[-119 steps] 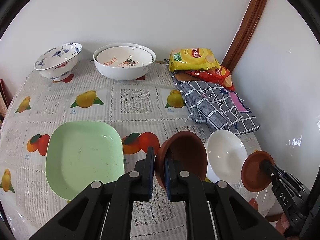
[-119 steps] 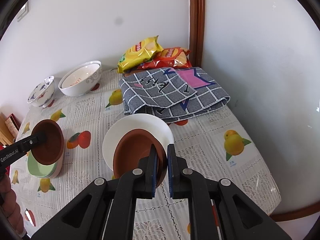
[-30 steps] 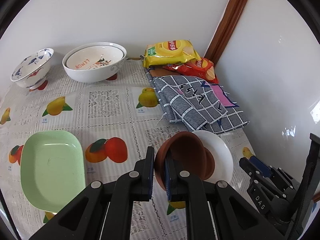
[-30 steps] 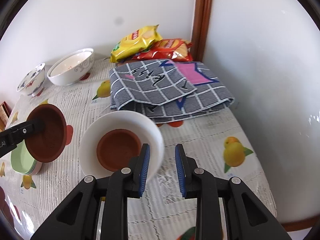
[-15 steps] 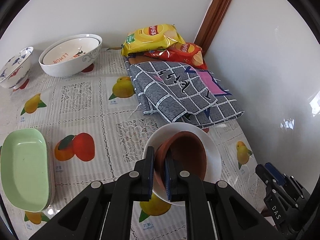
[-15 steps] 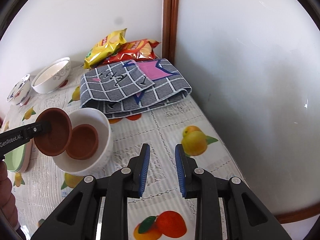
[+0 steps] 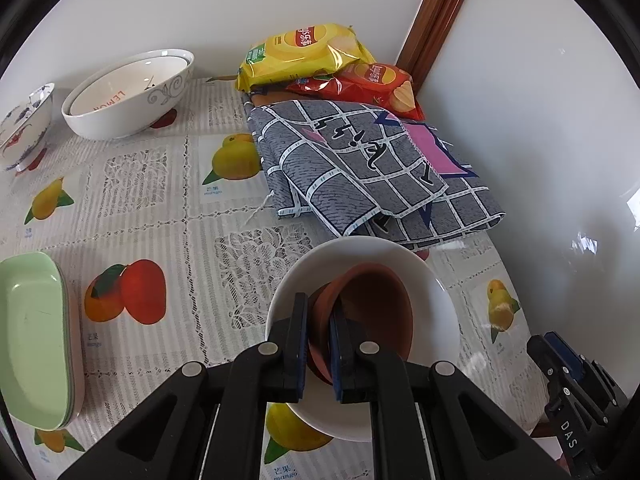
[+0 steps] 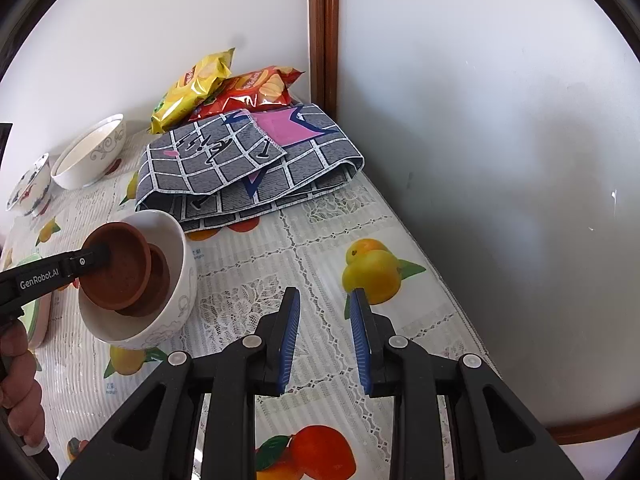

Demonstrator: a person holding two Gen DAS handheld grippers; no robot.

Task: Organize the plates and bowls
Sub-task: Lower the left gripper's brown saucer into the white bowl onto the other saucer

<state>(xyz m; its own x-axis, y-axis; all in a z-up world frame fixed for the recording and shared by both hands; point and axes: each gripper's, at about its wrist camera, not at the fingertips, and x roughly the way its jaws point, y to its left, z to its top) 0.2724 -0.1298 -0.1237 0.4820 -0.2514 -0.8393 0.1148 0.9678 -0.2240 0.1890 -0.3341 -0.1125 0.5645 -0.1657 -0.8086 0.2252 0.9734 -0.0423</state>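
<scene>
Left wrist view: the left tongs (image 7: 319, 332) are clenched on the near rim of a brown bowl (image 7: 372, 312), tilted and dipped into the white bowl (image 7: 436, 304) right in front of them. From the right wrist view, a second brown bowl (image 8: 160, 276) already sits inside that white one, and the held bowl leans over it; whether the two touch I can't tell. The right tongs (image 8: 325, 334) hang released, nothing between the fingers, well right of the stack over the tablecloth (image 8: 320, 240). Far left of the left tongs, green plates (image 7: 36, 340) sit stacked. These brown bowls look like stiff, light clay or plastic, and the white one looks like glazed ceramic: slippery and chippable. A rim pinch is the right hold, and the bowl wants a gentle level landing before letting go
</scene>
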